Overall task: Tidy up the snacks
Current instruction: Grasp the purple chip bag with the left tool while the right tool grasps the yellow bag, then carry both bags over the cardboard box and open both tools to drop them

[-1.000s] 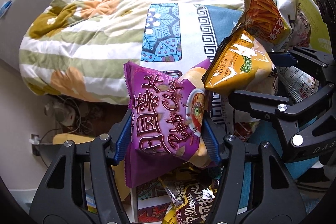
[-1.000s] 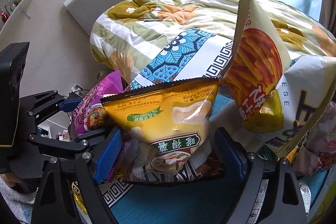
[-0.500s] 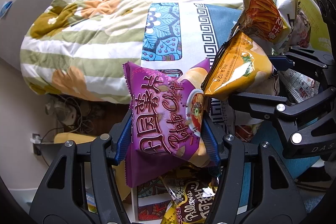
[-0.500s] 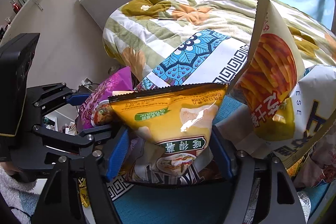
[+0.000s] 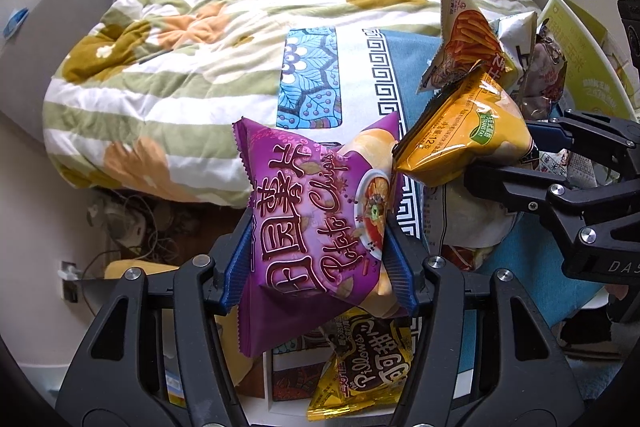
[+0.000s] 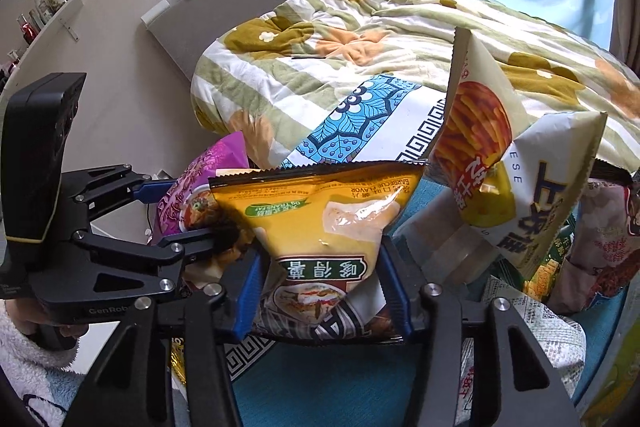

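My left gripper (image 5: pixel 318 259) is shut on a purple potato chip bag (image 5: pixel 316 227) and holds it in the air over the bed's edge. The purple bag (image 6: pixel 200 187) and the left gripper (image 6: pixel 160 211) show at the left of the right wrist view. My right gripper (image 6: pixel 322 287) is shut on a yellow barbecue chip bag (image 6: pixel 320 215), held just right of the purple bag. The yellow bag (image 5: pixel 464 139) and right gripper (image 5: pixel 532 155) show at the right of the left wrist view.
A pile of snack bags stands at the right: an orange fries bag (image 6: pixel 476 123), a white cheese bag (image 6: pixel 540 203) and a dark red bag (image 6: pixel 604 247). A yellow Pillows bag (image 5: pixel 368 363) lies below the purple one. A flowered quilt (image 5: pixel 192 39) covers the bed.
Both grippers have lifted a little with their bags. The yellow bag has moved closer to the purple bag and now almost touches its corner.
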A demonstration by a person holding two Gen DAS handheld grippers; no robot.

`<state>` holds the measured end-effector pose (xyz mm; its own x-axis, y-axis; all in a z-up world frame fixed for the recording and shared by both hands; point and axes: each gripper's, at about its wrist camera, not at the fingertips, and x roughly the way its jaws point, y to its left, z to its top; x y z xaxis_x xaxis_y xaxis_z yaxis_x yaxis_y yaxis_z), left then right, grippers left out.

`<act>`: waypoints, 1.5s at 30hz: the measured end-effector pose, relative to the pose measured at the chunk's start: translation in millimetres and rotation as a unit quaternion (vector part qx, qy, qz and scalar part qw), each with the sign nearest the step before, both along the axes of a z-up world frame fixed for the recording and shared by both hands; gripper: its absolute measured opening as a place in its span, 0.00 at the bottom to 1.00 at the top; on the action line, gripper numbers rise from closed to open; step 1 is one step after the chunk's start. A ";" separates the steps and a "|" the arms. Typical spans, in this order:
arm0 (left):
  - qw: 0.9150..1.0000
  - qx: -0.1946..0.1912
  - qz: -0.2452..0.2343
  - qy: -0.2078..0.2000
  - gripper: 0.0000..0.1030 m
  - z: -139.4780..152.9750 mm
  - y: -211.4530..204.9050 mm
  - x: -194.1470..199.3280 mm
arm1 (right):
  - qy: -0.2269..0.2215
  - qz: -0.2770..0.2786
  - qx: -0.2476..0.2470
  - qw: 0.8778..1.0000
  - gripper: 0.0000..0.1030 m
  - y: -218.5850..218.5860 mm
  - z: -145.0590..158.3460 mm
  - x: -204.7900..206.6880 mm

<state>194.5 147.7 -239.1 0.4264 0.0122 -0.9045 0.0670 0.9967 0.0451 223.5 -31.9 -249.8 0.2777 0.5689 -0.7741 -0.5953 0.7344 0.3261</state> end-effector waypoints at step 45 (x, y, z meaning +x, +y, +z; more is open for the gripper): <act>0.980 -0.076 -0.151 -0.105 0.55 120.2 -368.1 111.5 | -0.100 -0.315 0.024 0.944 0.46 -362.1 135.8 -27.4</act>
